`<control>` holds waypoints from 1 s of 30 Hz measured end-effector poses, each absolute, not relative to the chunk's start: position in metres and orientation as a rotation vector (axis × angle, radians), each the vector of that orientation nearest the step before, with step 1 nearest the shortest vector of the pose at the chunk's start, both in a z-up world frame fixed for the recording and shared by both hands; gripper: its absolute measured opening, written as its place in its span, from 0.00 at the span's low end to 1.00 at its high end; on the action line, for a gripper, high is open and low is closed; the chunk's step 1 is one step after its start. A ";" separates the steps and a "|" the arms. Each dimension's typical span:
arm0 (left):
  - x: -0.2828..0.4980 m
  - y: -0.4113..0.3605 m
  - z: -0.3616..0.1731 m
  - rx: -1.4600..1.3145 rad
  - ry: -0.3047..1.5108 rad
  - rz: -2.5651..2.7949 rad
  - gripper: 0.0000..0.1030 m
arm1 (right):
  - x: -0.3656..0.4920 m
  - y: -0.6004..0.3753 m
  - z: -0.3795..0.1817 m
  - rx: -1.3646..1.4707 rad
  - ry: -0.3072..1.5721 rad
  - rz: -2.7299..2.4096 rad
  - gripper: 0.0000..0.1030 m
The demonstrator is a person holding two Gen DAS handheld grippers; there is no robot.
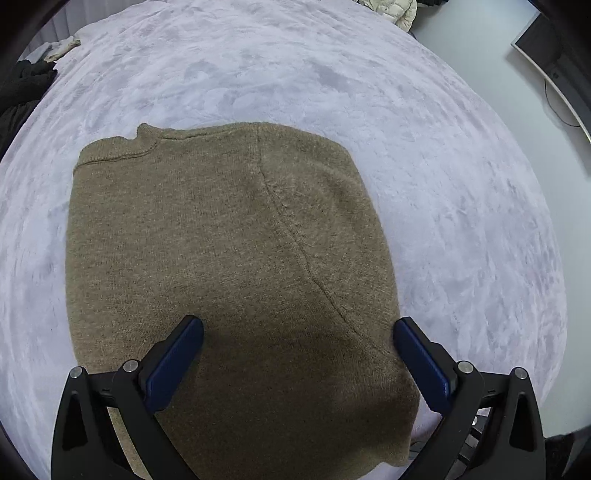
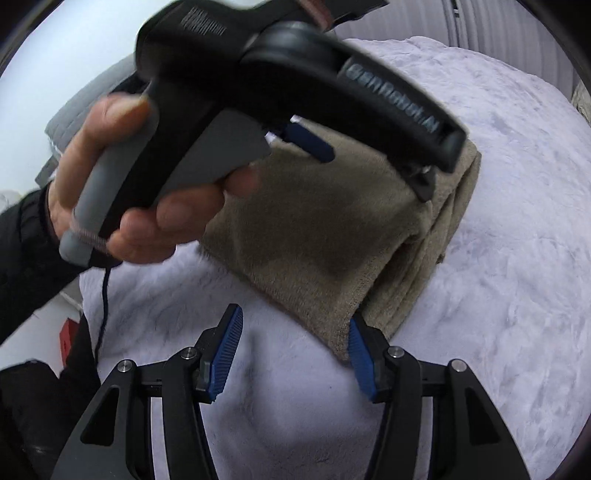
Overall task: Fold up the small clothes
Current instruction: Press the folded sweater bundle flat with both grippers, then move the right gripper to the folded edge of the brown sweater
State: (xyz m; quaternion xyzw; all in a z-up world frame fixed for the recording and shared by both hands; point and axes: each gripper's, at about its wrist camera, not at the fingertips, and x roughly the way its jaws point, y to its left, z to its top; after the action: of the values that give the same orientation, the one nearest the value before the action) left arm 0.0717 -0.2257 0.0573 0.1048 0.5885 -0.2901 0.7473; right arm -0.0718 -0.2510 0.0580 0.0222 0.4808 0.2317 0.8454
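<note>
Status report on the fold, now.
Left tool open above brown sweater. Right tool open at its near corner. Sweater folded on white blanket. Nothing in the way.

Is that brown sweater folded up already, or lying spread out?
Folded: the brown sweater forms a compact rectangle, with stacked layers visible along its edge on the pale blanket.

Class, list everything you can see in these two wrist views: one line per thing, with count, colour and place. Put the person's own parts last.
Folded knitted sweater: one, olive-brown, centre of the blanket.
Plush blanket: one, pale lilac, covering the surface.
Puffy jacket: one, cream, far edge.
Dark clothing: one pile, black, left edge.
Monitor: one, dark, upper right.
Left hand-held gripper: one, black with blue pads, open over the sweater.
Right hand-held gripper: one, black with blue pads, open at the sweater's corner.
Left hand: one, holding the left gripper's handle.
</note>
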 end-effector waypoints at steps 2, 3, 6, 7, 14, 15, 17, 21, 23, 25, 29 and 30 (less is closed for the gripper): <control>0.062 -0.237 0.051 0.310 1.244 -0.610 1.00 | -0.076 -0.250 0.053 0.026 1.012 0.483 0.58; 0.060 -0.240 0.051 0.330 1.231 -0.607 1.00 | -0.077 -0.253 0.053 0.044 1.005 0.478 0.58; 0.060 -0.235 0.061 0.313 1.237 -0.628 1.00 | -0.079 -0.263 0.060 0.104 0.983 0.453 0.57; 0.062 -0.230 0.069 0.272 1.240 -0.653 1.00 | -0.082 -0.265 0.065 0.102 0.967 0.436 0.57; 0.068 -0.149 0.125 0.146 1.104 -0.575 1.00 | -0.091 -0.257 0.108 0.041 0.800 0.394 0.58; 0.070 -0.138 0.120 0.152 1.110 -0.559 1.00 | -0.086 -0.255 0.109 0.039 0.796 0.397 0.58; 0.068 -0.119 0.103 0.162 1.150 -0.522 1.00 | -0.067 -0.250 0.107 0.037 0.800 0.397 0.58; 0.064 -0.095 0.062 0.128 1.234 -0.493 1.00 | -0.037 -0.249 0.085 0.048 0.851 0.372 0.58; 0.062 -0.090 0.040 0.099 1.280 -0.517 1.00 | -0.024 -0.258 0.063 0.051 0.915 0.324 0.57; 0.062 -0.085 0.029 0.059 1.307 -0.540 1.00 | -0.023 -0.269 0.052 0.121 0.934 0.340 0.57; 0.055 -0.079 0.052 0.052 1.223 -0.531 1.00 | -0.037 -0.280 0.063 0.189 0.917 0.330 0.58; 0.054 -0.077 0.061 0.045 1.184 -0.532 1.00 | -0.047 -0.281 0.068 0.192 0.904 0.324 0.63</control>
State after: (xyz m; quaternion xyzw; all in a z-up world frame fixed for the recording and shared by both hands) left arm 0.0535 -0.0770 0.0607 0.0208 0.5513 -0.2478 0.7964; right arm -0.0467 -0.2813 0.0681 0.0920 0.4342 0.1555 0.8825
